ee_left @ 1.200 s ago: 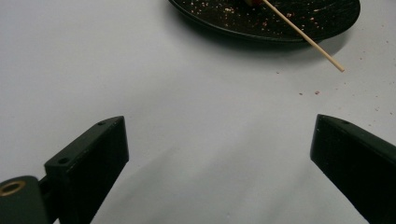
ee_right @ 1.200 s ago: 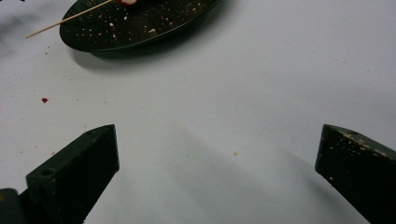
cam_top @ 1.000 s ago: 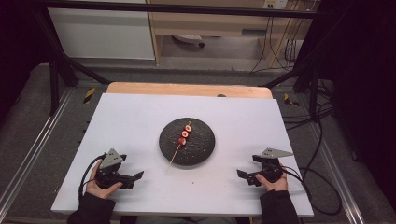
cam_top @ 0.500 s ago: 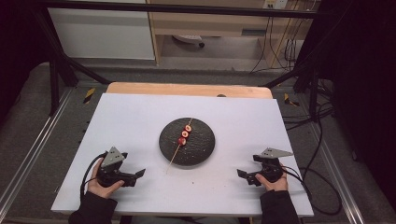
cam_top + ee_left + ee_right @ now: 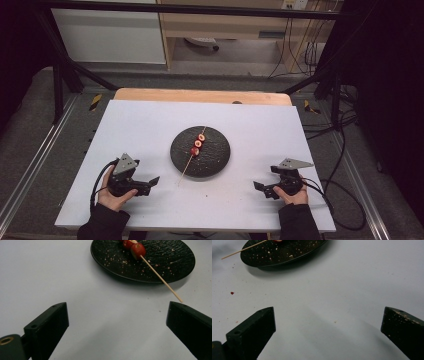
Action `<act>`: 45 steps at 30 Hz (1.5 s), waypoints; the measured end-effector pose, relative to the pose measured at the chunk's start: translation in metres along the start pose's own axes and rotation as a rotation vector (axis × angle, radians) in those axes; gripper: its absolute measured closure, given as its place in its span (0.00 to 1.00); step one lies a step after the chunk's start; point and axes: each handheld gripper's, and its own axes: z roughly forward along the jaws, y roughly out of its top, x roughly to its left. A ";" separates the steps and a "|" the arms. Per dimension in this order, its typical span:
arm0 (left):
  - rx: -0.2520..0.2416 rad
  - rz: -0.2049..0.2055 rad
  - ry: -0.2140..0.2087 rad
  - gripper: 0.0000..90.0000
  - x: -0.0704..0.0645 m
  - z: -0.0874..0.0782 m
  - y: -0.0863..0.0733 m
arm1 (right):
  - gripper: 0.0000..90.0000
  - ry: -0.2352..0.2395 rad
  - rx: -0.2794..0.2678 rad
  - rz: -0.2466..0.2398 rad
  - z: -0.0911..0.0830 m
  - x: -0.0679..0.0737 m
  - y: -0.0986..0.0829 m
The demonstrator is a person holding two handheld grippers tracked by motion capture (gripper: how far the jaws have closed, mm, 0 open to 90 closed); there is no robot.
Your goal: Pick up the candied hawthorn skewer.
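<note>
Both grippers gaping, empty: left (image 5: 150,183) lower left, right (image 5: 261,188) lower right; skewer (image 5: 192,153) on plate (image 5: 216,157) (center).

The white table top (image 5: 150,125) lies bare between each gripper and the round black textured plate (image 5: 215,162) at its middle. The left gripper (image 5: 150,182), jaws wide apart, has open surface ahead; the only thing in its path is the thin wooden skewer (image 5: 161,278), whose bare end juts past the plate rim over the table. The right gripper (image 5: 260,187), also spread, faces clear table up to the plate's edge, with only small crumbs (image 5: 232,293) there.
</note>
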 end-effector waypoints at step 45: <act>0.227 -0.004 0.023 0.62 -0.054 0.100 0.075 | 0.01 -0.003 0.004 0.001 0.000 0.000 0.000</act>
